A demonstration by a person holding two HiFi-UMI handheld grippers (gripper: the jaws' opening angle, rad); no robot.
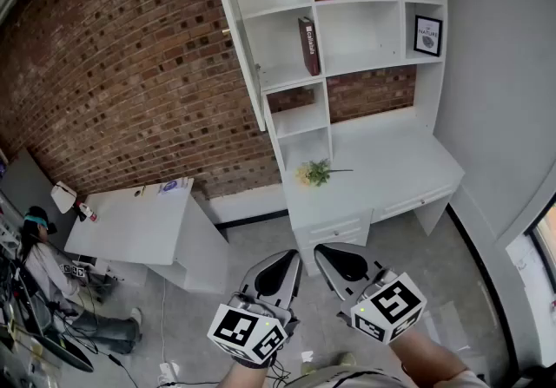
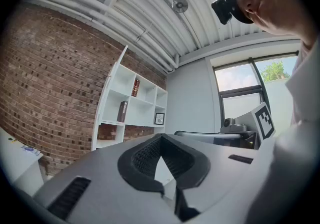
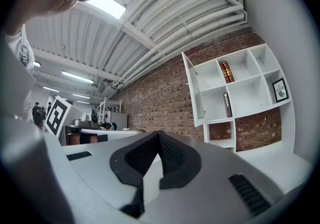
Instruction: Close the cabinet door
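Your left hand-held gripper [image 1: 282, 266] and right hand-held gripper [image 1: 340, 263] are both clenched and empty, well apart from the door [image 1: 241, 48], which stands swung open at the cabinet's [image 1: 365, 35] upper left. Expect a light, stiff, hinged panel. Push its free edge rather than gripping it.

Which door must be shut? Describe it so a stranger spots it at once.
Against the brick wall stands a white shelf unit over a desk. At its left edge hangs the cabinet door, a tall white panel swung outward, the unit's only door.
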